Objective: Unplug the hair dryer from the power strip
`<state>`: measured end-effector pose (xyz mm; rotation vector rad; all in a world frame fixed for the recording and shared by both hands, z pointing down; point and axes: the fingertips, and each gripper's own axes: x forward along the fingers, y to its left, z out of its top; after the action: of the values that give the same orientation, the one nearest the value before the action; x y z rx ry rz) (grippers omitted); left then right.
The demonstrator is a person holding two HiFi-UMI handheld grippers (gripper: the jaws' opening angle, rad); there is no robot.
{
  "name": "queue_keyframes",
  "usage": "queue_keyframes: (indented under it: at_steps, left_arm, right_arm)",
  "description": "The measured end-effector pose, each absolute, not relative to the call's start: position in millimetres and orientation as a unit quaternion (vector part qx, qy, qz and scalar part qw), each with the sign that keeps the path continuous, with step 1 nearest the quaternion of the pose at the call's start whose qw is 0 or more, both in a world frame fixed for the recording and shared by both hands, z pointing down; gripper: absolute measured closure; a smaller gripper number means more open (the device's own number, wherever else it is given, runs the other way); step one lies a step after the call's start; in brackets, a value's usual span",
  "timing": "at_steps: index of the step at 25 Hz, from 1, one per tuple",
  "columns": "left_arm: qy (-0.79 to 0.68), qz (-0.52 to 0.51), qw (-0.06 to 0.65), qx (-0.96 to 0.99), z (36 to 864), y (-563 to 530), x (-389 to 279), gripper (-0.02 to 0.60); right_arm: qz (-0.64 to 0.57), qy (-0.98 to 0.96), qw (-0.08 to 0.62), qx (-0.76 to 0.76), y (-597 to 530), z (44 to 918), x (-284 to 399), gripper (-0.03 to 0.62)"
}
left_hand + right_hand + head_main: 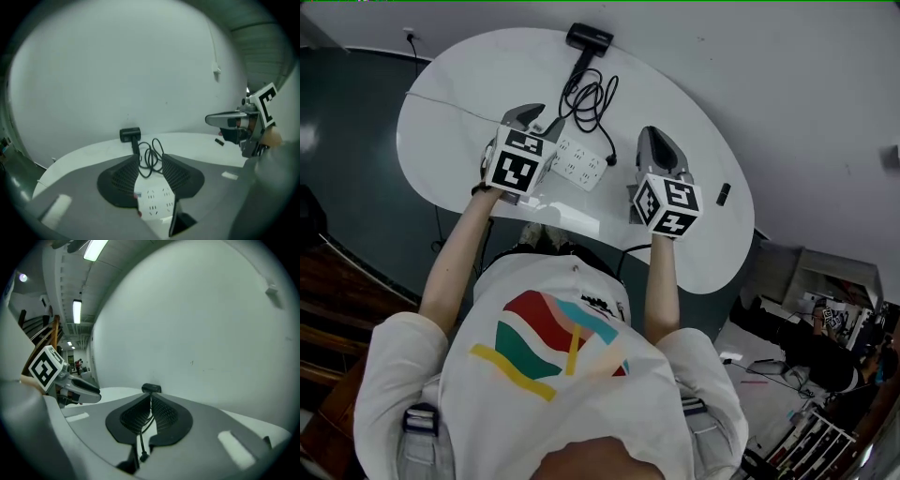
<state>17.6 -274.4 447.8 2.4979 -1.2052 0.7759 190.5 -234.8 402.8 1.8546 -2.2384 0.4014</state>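
left gripper [542, 120] raised over power strip [581, 166], jaws partly apart, empty; right gripper [654, 132] jaws almost closed, gripping nothing; hair dryer [589, 38] at far edge of table [469, 84]; cord [592, 98] coiled, its end beside power strip

White short-sleeve tee [581, 309] with a red, teal and yellow wave print [551, 339]. Grey straps [420, 419] with dark buckles on both shoulders. Left gripper [544, 120] and right gripper [652, 133]: pale grey shells, with a white cube [517, 165] of black square markers behind the fingers. The fingers [123, 177] are black and rounded, with ribbed inner pads [165, 414].
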Motion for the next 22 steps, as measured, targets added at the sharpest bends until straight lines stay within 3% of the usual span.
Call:
queue_keyframes:
  at_steps: [1, 5, 8, 13, 22]
  left_arm:
    - [-0.421, 0.244, 0.128, 0.864, 433, -275, 19, 0.434]
    - [-0.451, 0.141, 0.138, 0.87, 386, -266, 25, 0.48]
    - [-0.474, 0.069, 0.147, 0.865, 357, -249, 23, 0.58]
    - [-0.478, -0.015, 0.127, 0.869, 315, -225, 18, 0.581]
    - [-0.505, -0.047, 0.045, 0.861, 289, -212, 4, 0.581]
  right_arm:
    - [0.127, -0.756, 0.085, 0.636, -235, 390, 189, 0.582]
    - [0.083, -0.767, 0.044, 0.635, -228, 347, 173, 0.583]
    - [0.037, -0.774, 0.052, 0.63, -220, 324, 156, 0.583]
    - [-0.015, -0.774, 0.043, 0.631, -198, 294, 134, 0.583]
    - [-0.02, -0.776, 0.044, 0.628, -174, 297, 114, 0.583]
